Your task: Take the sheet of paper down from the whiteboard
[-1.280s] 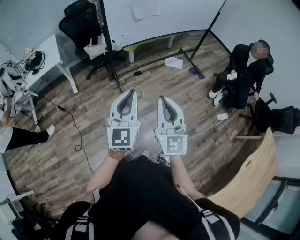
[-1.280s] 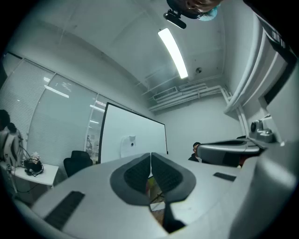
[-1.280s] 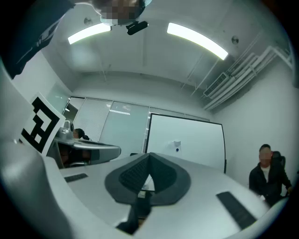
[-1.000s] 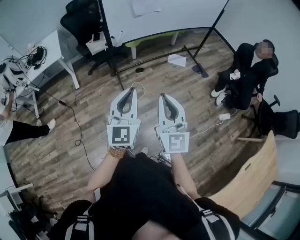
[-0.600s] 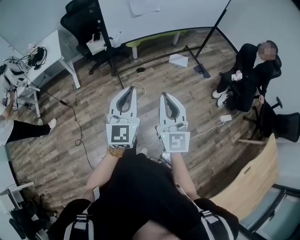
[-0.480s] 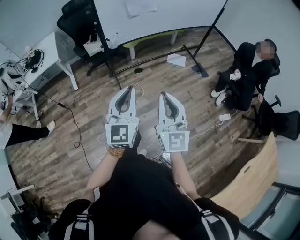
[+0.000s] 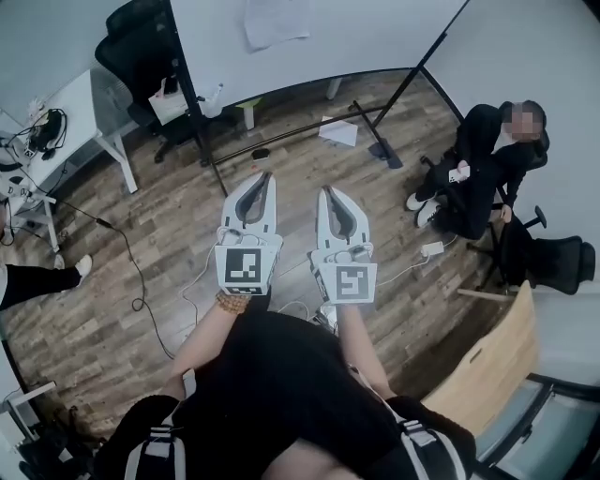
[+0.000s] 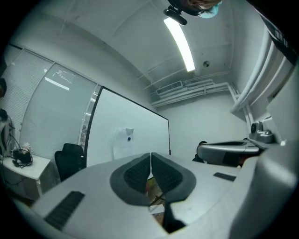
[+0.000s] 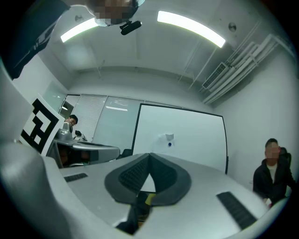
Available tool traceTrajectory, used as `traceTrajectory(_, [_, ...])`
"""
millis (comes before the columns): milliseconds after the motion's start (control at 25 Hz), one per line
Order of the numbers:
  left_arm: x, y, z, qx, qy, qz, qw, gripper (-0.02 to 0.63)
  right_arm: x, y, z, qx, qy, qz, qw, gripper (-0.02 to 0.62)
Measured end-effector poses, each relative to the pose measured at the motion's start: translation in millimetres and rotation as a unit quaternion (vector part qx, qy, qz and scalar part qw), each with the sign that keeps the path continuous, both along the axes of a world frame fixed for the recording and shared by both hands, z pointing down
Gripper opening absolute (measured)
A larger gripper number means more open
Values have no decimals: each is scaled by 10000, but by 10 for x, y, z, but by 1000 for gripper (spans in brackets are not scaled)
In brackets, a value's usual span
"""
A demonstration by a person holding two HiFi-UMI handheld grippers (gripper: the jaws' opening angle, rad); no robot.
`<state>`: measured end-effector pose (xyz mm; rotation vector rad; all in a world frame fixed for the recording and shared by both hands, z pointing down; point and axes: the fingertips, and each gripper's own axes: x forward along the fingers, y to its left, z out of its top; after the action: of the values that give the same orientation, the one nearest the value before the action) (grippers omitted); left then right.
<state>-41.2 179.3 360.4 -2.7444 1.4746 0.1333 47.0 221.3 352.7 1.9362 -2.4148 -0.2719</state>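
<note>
A white sheet of paper [image 7: 276, 21] hangs on the whiteboard [image 7: 328, 37] at the top of the head view, pinned by a small blue magnet. It shows as the sheet of paper [image 8: 122, 143] in the left gripper view and the sheet of paper [image 9: 167, 141] in the right gripper view, still well ahead of both. My left gripper [image 7: 264, 178] and right gripper [image 7: 325, 193] are held side by side, level, pointing toward the board. Both are shut with nothing between the jaws: the left gripper [image 8: 150, 154] and the right gripper [image 9: 149, 154] show closed tips.
A person in black [image 7: 478, 169] sits on a chair at the right. A black office chair [image 7: 141, 56] and a white desk [image 7: 66, 117] stand at the left by the board's stand. A loose sheet [image 7: 337, 131], cables and a tripod leg [image 7: 394, 103] lie on the wooden floor.
Both grippers and the person holding them have advanced toward the whiteboard; the board and paper sit larger and nearer in the head view. Jaws stayed shut.
</note>
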Motion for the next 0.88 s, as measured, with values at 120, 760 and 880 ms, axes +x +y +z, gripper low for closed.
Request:
traceTrajectory(120, [9,-296,-26,6,-15,-6,10000,15,3,-315,-30,3,4,-9,10000,-3])
traceTrajectory(760, [-133,-1605,84,-147,132,-68,9998,15,-147,-1635,-13,-88,217,-87,9997,-3])
traceTrajectory(880, [-134,-1761,124,-201,106,-97,9997,15,-111,-1802,21,-114,269,-89,9995,-3])
